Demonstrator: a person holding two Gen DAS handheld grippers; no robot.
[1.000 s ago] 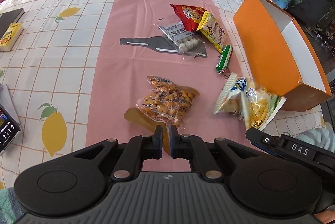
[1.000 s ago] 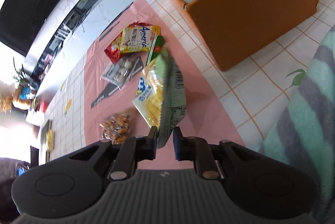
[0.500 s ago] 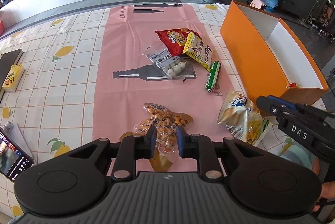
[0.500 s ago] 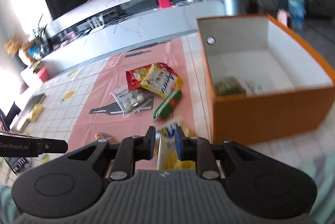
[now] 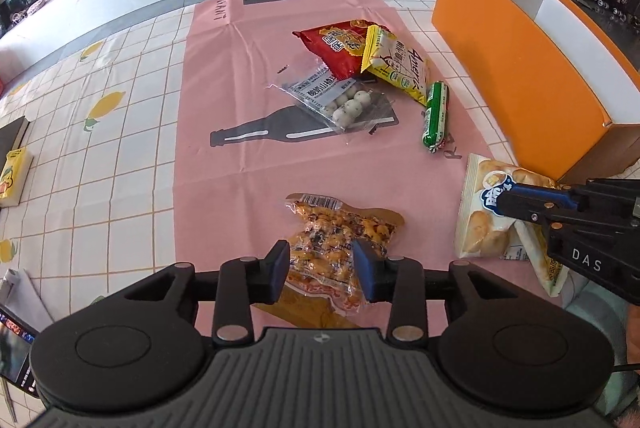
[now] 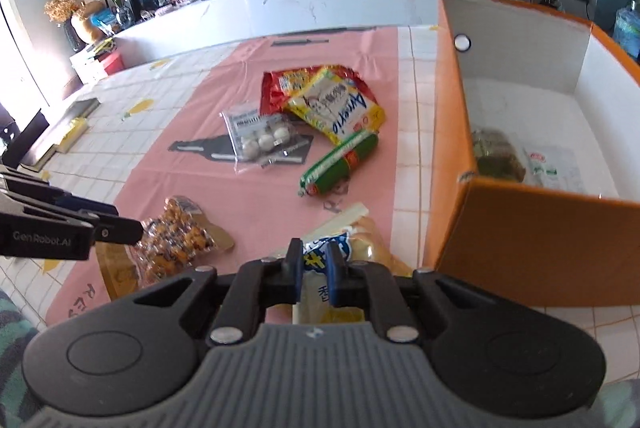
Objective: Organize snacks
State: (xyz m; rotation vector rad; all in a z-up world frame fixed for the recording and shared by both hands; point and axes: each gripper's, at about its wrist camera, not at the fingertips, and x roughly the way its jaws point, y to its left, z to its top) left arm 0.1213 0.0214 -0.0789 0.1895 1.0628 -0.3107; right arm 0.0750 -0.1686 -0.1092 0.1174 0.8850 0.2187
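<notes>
My left gripper [image 5: 322,270] is open, its fingers on either side of a clear bag of orange-brown nuts [image 5: 340,240] lying on the pink runner; the bag also shows in the right wrist view [image 6: 176,240]. My right gripper [image 6: 314,270] is shut on a white-yellow snack bag with a blue logo [image 6: 336,248], also seen in the left wrist view [image 5: 488,212], near the orange box [image 6: 532,252]. Further off lie a red bag [image 5: 336,44], a yellow bag [image 5: 396,64], a clear bag of white balls [image 5: 344,104] and a green sausage stick [image 5: 435,116].
The orange box [image 5: 520,68] stands open at the right and holds two packets [image 6: 496,152]. A book and a yellow carton [image 5: 14,172] lie at the table's left edge, a phone [image 5: 12,348] at the near left. A lemon-print cloth [image 5: 100,148] covers the table.
My left gripper opened and moved forward around the nut bag. My right gripper swung level, still holding the white-yellow bag, low beside the orange box.
</notes>
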